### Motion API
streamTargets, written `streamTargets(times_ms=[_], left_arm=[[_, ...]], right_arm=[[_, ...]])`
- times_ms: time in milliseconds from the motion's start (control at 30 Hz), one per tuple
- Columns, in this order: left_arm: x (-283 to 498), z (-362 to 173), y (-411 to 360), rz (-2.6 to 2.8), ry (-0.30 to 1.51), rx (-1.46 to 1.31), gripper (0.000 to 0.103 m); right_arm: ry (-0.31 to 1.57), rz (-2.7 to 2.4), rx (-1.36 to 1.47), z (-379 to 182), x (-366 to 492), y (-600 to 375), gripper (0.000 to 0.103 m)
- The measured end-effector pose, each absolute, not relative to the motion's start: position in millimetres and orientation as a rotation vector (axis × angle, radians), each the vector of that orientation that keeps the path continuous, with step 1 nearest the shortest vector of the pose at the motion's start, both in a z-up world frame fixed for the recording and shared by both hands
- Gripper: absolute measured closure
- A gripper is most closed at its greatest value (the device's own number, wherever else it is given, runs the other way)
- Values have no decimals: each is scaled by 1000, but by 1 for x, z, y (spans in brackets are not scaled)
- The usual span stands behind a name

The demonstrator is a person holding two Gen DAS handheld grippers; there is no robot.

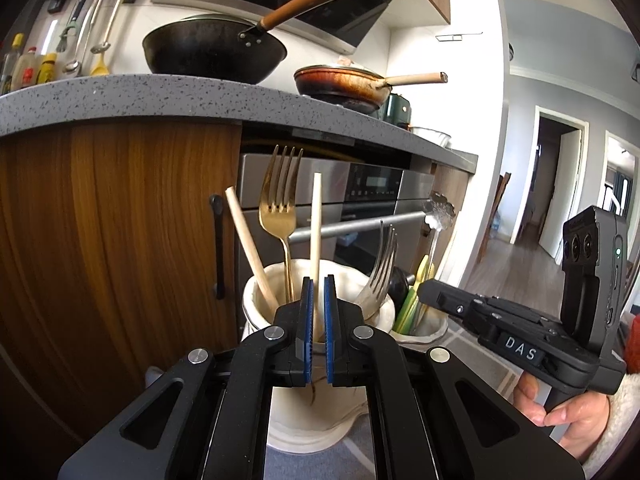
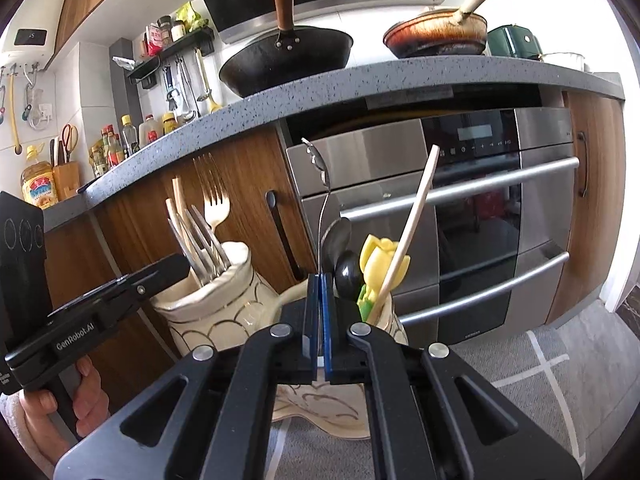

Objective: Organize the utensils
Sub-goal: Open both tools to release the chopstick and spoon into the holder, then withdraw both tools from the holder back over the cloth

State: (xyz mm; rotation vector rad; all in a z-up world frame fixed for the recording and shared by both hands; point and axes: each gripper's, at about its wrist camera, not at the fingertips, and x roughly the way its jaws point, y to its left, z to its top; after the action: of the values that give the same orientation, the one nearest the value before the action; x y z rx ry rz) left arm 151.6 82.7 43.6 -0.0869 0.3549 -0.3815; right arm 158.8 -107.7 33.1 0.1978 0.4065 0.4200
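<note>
- Utensils stand in two cream ceramic holders on the grey floor mat, in front of the oven (image 2: 472,216) and the wooden cabinet (image 1: 120,220).
- Your left tongs (image 1: 318,320) are nearly together and clamp a wooden chopstick (image 1: 317,232) that stands upright in the left holder (image 1: 256,304).
- In that same holder you have a gold fork (image 1: 280,200), a second chopstick (image 1: 250,244) leaning to the left, and a silver fork (image 1: 380,268) leaning to the right.
- Your right tongs (image 2: 319,320) are pressed together on the thin stem of a silver spoon with a flower-shaped end (image 2: 318,160), just above the right holder (image 2: 394,320).
- The right holder also carries a dark spoon (image 2: 346,270), a yellow tulip-shaped utensil (image 2: 380,260) and one more wooden chopstick (image 2: 412,216), which leans to the right.
- I judge that you are in the sorting step: each hand has one piece gripped, but neither piece is clearly out of its holder.
- The lone chopstick in the right holder seems to belong with the two in the left one; the spoons look already grouped on the right.
- For the next move, lift straight up, because the neighbours stand very close and a tilted pull could drag a fork or tip the holder.
- The spoon stem is thin and smooth, so it may turn between the pads; keep the grip firm.
</note>
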Motion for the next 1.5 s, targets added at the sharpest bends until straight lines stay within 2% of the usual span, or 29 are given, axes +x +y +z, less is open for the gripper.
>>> streamTargets(times_ms=[133, 333, 367, 400, 433, 500, 567, 633, 700, 800, 933, 1033, 1167, 1233, 1300, 1500], left_arm=[[152, 44, 82, -375, 358, -89, 89], [149, 46, 79, -366, 364, -86, 88], [149, 47, 79, -364, 364, -88, 87], [147, 49, 80, -361, 365, -90, 83], [145, 51, 80, -355, 363, -92, 81], [141, 56, 82, -347, 363, -95, 79], [131, 62, 83, -328, 364, -95, 73], [118, 70, 85, -312, 360, -94, 62], [106, 78, 86, -302, 365, -92, 53], [82, 90, 88, -268, 369, -89, 33], [55, 97, 86, -212, 420, -107, 21], [36, 94, 81, -191, 451, -116, 17], [14, 79, 76, -153, 458, -113, 11], [8, 69, 73, -131, 456, -98, 9], [7, 60, 72, -102, 457, -69, 9], [4, 29, 67, -41, 460, 34, 7]], right_arm=[[431, 421, 196, 31, 161, -108, 102], [442, 424, 206, 33, 159, -112, 98], [444, 425, 208, 34, 157, -112, 95], [446, 428, 210, 35, 155, -113, 85], [446, 428, 210, 37, 154, -113, 80], [443, 423, 202, 42, 147, -114, 80], [456, 415, 198, 47, 138, -116, 78], [468, 410, 201, 52, 127, -120, 70], [492, 407, 196, 57, 114, -124, 68], [536, 400, 181, 62, 92, -129, 52], [569, 396, 159, 68, 60, -132, 39], [549, 413, 147, 72, 37, -133, 26], [513, 403, 132, 69, 12, -136, 17], [500, 399, 135, 65, 4, -139, 9], [477, 391, 133, 61, -2, -140, 6], [405, 333, 102, 48, -7, -148, 6]])
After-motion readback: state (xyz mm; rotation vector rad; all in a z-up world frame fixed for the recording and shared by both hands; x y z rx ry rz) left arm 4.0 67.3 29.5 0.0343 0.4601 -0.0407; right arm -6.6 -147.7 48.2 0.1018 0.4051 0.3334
